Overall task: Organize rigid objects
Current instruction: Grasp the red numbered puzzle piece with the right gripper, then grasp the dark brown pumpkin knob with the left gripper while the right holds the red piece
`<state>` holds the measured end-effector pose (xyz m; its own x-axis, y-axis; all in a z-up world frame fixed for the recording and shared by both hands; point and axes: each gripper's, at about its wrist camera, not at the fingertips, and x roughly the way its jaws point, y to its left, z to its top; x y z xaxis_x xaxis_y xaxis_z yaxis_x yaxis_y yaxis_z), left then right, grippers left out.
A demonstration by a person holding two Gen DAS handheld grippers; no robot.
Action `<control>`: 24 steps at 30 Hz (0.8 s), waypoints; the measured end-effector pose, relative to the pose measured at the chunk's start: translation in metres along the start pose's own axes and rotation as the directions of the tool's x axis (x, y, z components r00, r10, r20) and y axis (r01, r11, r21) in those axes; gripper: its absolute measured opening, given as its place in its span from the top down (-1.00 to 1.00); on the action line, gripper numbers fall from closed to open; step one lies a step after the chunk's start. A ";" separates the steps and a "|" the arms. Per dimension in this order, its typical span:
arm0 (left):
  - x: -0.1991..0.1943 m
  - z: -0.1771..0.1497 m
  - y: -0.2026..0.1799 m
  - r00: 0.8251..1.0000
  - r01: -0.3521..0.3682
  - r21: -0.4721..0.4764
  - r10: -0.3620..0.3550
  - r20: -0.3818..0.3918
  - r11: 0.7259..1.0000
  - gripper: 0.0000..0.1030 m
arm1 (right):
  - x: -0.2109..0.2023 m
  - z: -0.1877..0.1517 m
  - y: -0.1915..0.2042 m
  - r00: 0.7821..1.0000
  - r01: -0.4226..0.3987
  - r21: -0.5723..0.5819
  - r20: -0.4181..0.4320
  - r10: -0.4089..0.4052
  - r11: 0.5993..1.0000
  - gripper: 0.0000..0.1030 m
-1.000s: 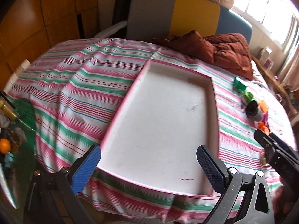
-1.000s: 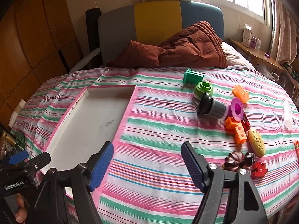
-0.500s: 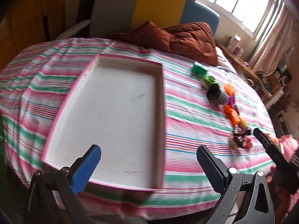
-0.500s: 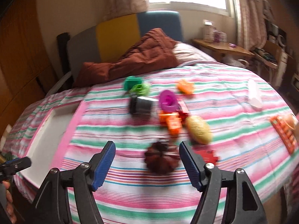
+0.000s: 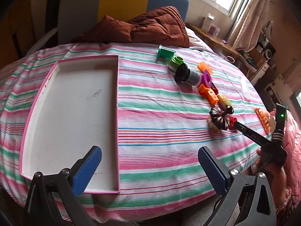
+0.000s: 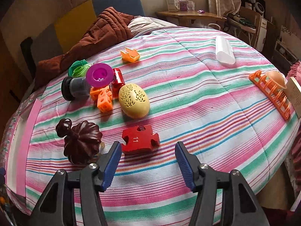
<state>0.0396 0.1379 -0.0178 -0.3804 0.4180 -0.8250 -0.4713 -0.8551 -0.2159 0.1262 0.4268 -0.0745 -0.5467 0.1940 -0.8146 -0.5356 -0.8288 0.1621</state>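
The right hand-held gripper [image 6: 147,159] hangs wide apart and empty just short of the red puzzle piece [image 6: 140,139], which lies flat on the bed [image 6: 188,86] near its front edge. The left hand-held gripper [image 5: 149,168] is likewise spread and empty, over the front edge of the bed beside the tray's [image 5: 117,113] near corner. The piece is thin on soft bedding, so closing fingers may skate over it or pinch cloth. The dark pumpkin [image 6: 81,141] just beside it could get knocked.

one tray [image 5: 71,101], one red puzzle piece [image 6: 139,139], two tools: left tool [image 5: 150,167], right tool [image 6: 147,162].
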 end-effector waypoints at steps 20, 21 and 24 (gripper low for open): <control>0.047 0.026 -0.096 0.995 0.100 0.211 -0.094 -0.037 0.972 -1.00 | 0.012 0.002 -0.006 1.000 0.029 -0.114 0.013 -0.028 0.993 0.09; 0.051 0.027 -0.103 0.994 0.106 0.222 -0.100 -0.039 0.969 -1.00 | 0.011 0.002 -0.006 0.999 0.035 -0.117 0.015 -0.034 0.992 0.09; 0.061 0.031 -0.120 0.994 0.105 0.245 -0.101 -0.031 0.964 -1.00 | 0.011 0.001 -0.007 0.998 0.059 -0.131 0.022 -0.057 0.990 0.09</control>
<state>0.0485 0.2756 -0.0259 -0.3062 0.4923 -0.8148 -0.6890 -0.7052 -0.1672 0.1232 0.4351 -0.0835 -0.5295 0.2524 -0.8099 -0.4781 -0.8774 0.0392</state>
